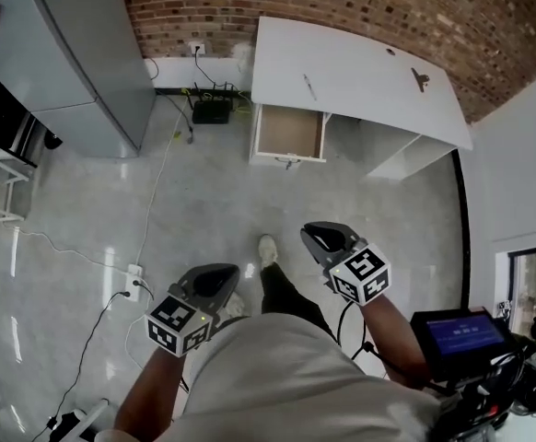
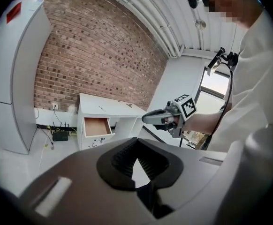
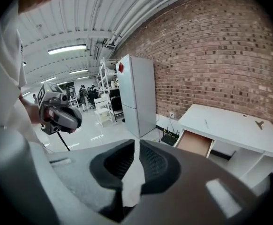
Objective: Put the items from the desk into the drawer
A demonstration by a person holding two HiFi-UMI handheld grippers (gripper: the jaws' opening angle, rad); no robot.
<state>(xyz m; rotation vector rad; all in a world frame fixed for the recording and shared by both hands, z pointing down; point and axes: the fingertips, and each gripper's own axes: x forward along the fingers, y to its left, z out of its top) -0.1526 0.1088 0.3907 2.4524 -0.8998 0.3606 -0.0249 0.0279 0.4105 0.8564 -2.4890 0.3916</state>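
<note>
A white desk point(image 1: 360, 72) stands against the brick wall, far ahead of me. Its left drawer point(image 1: 289, 132) is pulled open, and its light brown inside shows nothing in it. On the desk top lie a thin pen point(image 1: 309, 87) and a small black clip-like item point(image 1: 420, 79). Both grippers hang close to my body, well short of the desk. My left gripper point(image 1: 215, 273) is shut with nothing in it, as its own view point(image 2: 136, 144) also shows. My right gripper point(image 1: 321, 232) is shut and holds nothing either point(image 3: 137, 144).
A tall grey cabinet point(image 1: 75, 53) stands left of the desk. A black box point(image 1: 212, 110) with cables sits on the floor by the wall. A cable runs to a power strip point(image 1: 134, 279) near my left side. A device with a blue screen point(image 1: 461, 334) is at my right.
</note>
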